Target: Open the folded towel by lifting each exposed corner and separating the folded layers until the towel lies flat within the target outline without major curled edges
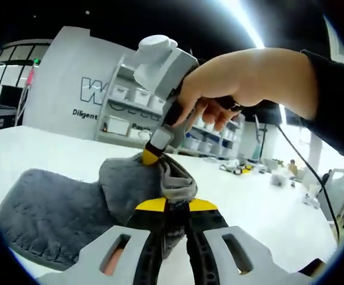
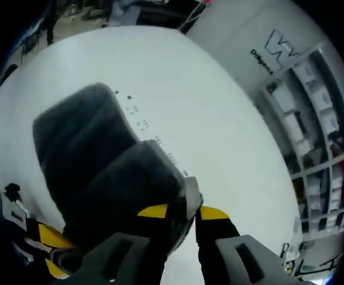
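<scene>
Your left claw (image 1: 175,208), low in the left gripper view, is clamped on a raised fold of the grey towel (image 1: 59,214), which spreads lower left over the white desk (image 1: 261,208). Your right claw (image 1: 150,155) pinches the same bunched fold just above it. In the right gripper view, that claw (image 2: 184,212) grips the towel's edge (image 2: 95,160).
</scene>
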